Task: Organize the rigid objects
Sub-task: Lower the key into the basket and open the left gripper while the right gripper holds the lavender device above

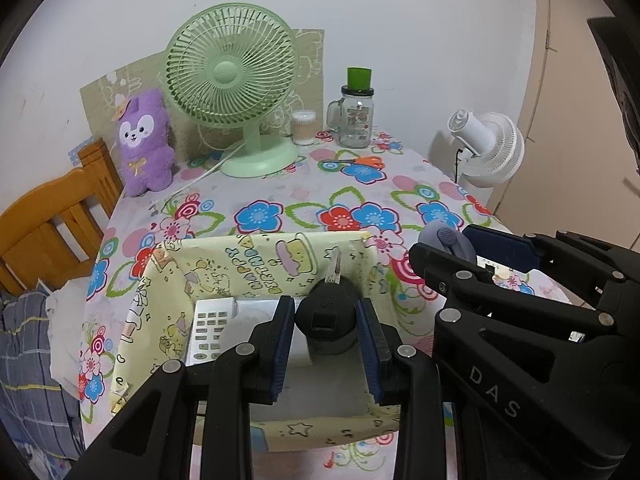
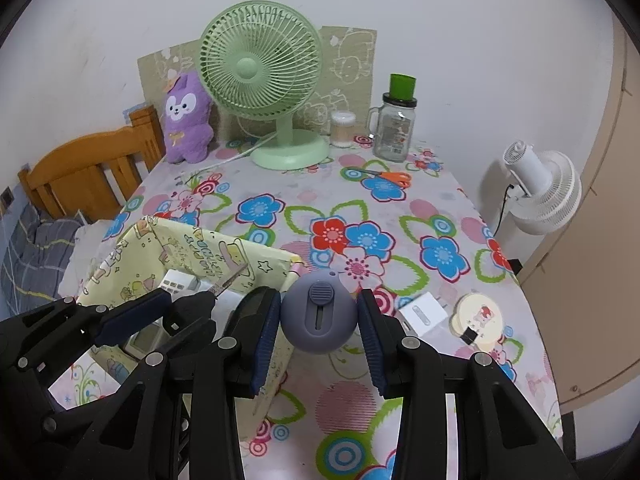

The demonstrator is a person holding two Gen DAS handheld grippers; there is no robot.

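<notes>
My left gripper (image 1: 326, 320) is shut on a black key (image 1: 326, 310) with a metal blade, held over the open yellow box (image 1: 256, 256). A white remote (image 1: 210, 330) lies inside the box. My right gripper (image 2: 319, 320) is shut on a round grey-purple gadget (image 2: 319, 318) with a slider, just right of the box (image 2: 188, 248) and above the floral table. The left gripper with the key (image 2: 192, 308) shows at the left of the right wrist view. The right gripper shows at the right of the left wrist view, holding the gadget (image 1: 448, 242).
A white adapter (image 2: 422, 314) and a round cream disc (image 2: 478, 322) lie on the table at right. Orange scissors (image 2: 388, 177), a green fan (image 2: 276, 92), a glass jar (image 2: 394, 128), cotton swabs (image 2: 342, 128) and a purple plush (image 2: 186, 120) stand at the back. A white fan (image 2: 540, 188) stands beyond the right edge.
</notes>
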